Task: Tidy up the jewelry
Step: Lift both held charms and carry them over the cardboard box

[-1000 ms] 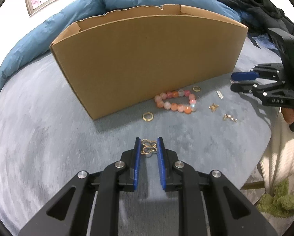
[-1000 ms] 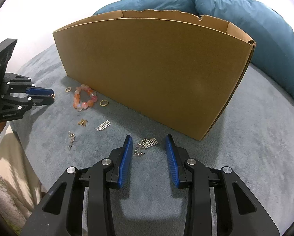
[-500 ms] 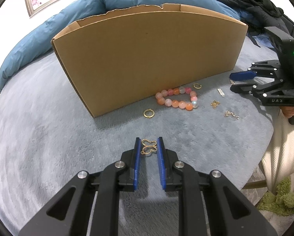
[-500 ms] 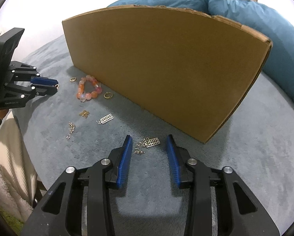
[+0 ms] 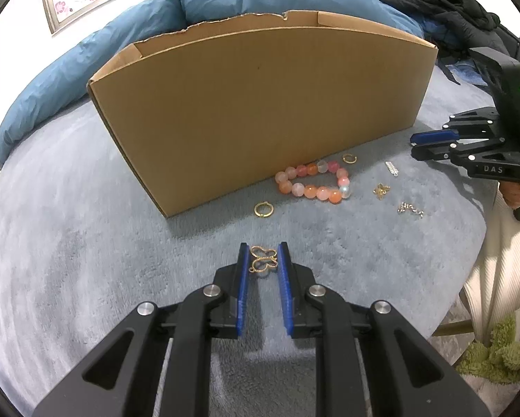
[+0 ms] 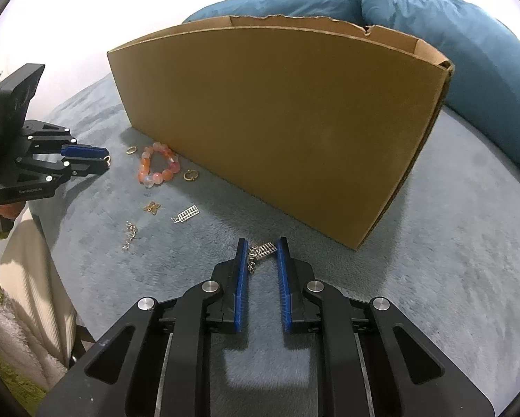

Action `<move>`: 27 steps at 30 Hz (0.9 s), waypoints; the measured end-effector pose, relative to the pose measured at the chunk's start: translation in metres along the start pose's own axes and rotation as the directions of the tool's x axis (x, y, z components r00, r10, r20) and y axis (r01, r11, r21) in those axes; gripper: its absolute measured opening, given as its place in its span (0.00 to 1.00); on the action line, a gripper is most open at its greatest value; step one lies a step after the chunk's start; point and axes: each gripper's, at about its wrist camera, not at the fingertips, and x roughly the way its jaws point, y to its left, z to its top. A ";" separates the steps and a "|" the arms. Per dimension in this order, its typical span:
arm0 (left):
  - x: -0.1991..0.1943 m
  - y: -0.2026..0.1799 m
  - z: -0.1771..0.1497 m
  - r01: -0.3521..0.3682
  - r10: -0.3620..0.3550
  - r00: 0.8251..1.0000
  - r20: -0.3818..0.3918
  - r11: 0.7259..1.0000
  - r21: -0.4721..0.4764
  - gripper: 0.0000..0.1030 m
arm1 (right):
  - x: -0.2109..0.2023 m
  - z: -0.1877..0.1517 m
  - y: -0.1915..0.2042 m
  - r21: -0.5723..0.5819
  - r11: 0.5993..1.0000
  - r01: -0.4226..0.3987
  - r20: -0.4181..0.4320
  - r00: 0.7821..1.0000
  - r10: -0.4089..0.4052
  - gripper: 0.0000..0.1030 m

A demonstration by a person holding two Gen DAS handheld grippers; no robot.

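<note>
Gold butterfly charm [image 5: 263, 260] sat pinched between the blue pads of the left gripper [image 5: 264, 256], above the grey blanket [image 5: 86, 243]. The right gripper [image 6: 262, 251] had just been closing, its jaws narrow on a silver charm [image 6: 264, 251] with its chain. Bead bracelet [image 5: 313, 182], two rings [image 5: 263, 209] and small charms lay just beside the cardboard box [image 5: 260, 104].

Before the cardboard box [image 5: 260, 104] on the blanket [image 5: 68, 260]: bead bracelet [image 5: 313, 182], one ring [image 5: 263, 209] left, another ring [image 5: 349, 158] right.
</note>
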 end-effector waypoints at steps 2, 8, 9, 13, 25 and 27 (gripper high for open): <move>-0.001 -0.001 0.000 -0.002 0.002 1.000 0.004 1.000 0.003 0.15 | -0.005 -0.002 -0.001 0.003 1.000 0.006 0.002 1.000 -0.006 0.14; -0.008 -0.001 0.002 -0.006 0.006 1.000 0.023 1.000 0.006 0.15 | -0.017 0.001 0.005 0.000 1.000 0.022 0.025 0.999 -0.022 0.14; -0.011 -0.001 0.002 -0.007 0.007 1.000 0.030 1.000 0.006 0.15 | -0.019 0.002 0.006 0.000 1.000 0.024 0.030 0.999 -0.024 0.14; -0.022 -0.002 0.006 -0.010 0.010 0.998 0.055 1.000 0.007 0.15 | -0.033 0.006 0.009 -0.001 0.999 0.035 0.061 0.998 -0.035 0.14; -0.075 -0.012 0.034 -0.002 -0.005 0.982 0.188 0.999 0.037 0.15 | -0.078 0.030 0.021 -0.022 0.999 0.049 0.170 0.984 -0.045 0.14; -0.085 -0.012 0.042 0.006 -0.015 0.976 0.217 0.999 0.041 0.15 | -0.086 0.040 0.022 -0.026 0.999 0.045 0.199 0.979 -0.039 0.14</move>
